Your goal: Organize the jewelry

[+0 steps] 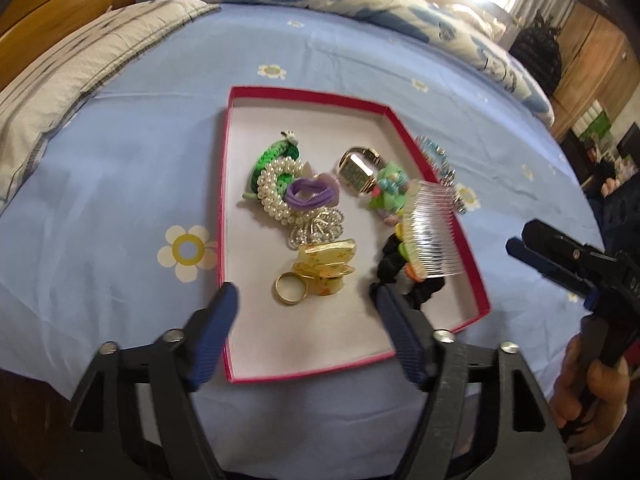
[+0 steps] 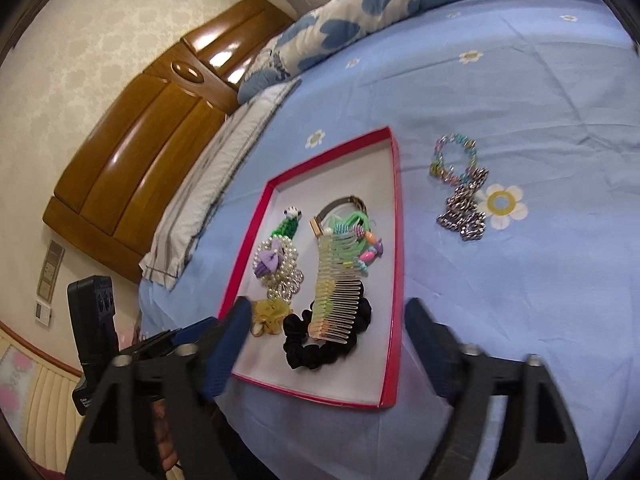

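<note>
Left wrist view: I see both grippers over the bed, nothing held in either.
Bed sheet (image 1: 120,168): blue, daisy print, carries everything.
Red box (image 1: 240,92): shallow, white floor, lies flat on the sheet, most of the jewelry is inside.
Left gripper (image 1: 306,304): jaws spread wide over the box's near end, nothing between the pads.
Right gripper (image 2: 326,316): jaws wide apart too, empty, over the box's near edge.
Clear comb (image 1: 430,236): in the box by the right wall, lying on the black scrunchie (image 2: 316,354).
Pearl bracelet (image 1: 276,184): box middle, touching the green braided band (image 1: 272,156) and purple hair tie (image 1: 310,194).
Gold watch (image 1: 356,168): far right of the box.
Yellow clip (image 1: 328,264): near end, gold ring (image 1: 291,288) just beside it.
Outside the box: pastel bead bracelet (image 2: 454,158) and dark chain (image 2: 464,208), both on the sheet to its right.
</note>
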